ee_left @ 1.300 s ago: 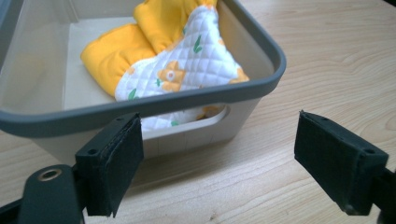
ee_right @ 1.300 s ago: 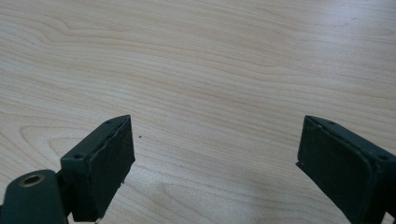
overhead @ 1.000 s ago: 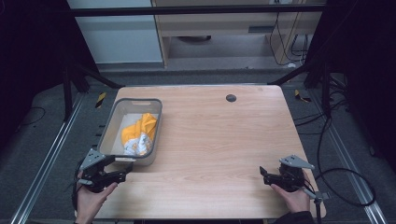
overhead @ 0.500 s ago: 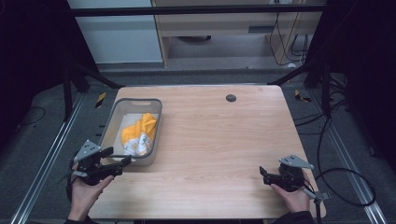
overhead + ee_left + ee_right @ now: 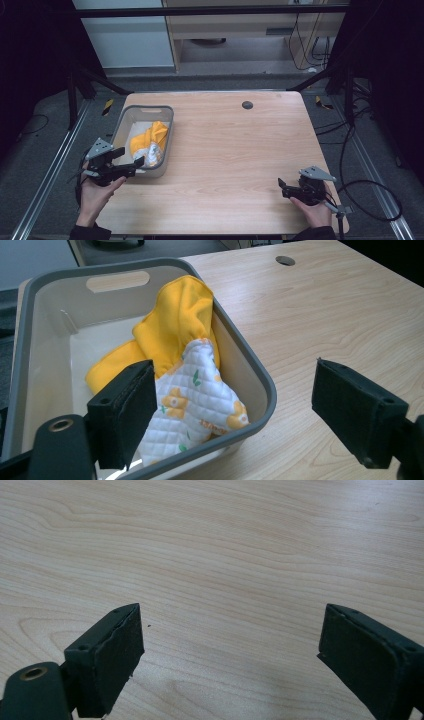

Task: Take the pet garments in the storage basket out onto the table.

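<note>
A grey plastic bin stands at the table's left side. In it lies a yellow oven mitt with a white quilted flowered part. My left gripper is open at the bin's near corner. One jaw is over the inside of the bin next to the mitt, the other outside over the table. My right gripper is open low over bare wood at the table's near right, with nothing between its jaws.
The wooden table has a round dark cable hole near its far edge. Dark floor, metal rails and cables surround the table. A cabinet stands beyond the far edge.
My left gripper has lifted and moved toward the bin's near corner, its jaws now straddling the rim. The right gripper has not moved.
</note>
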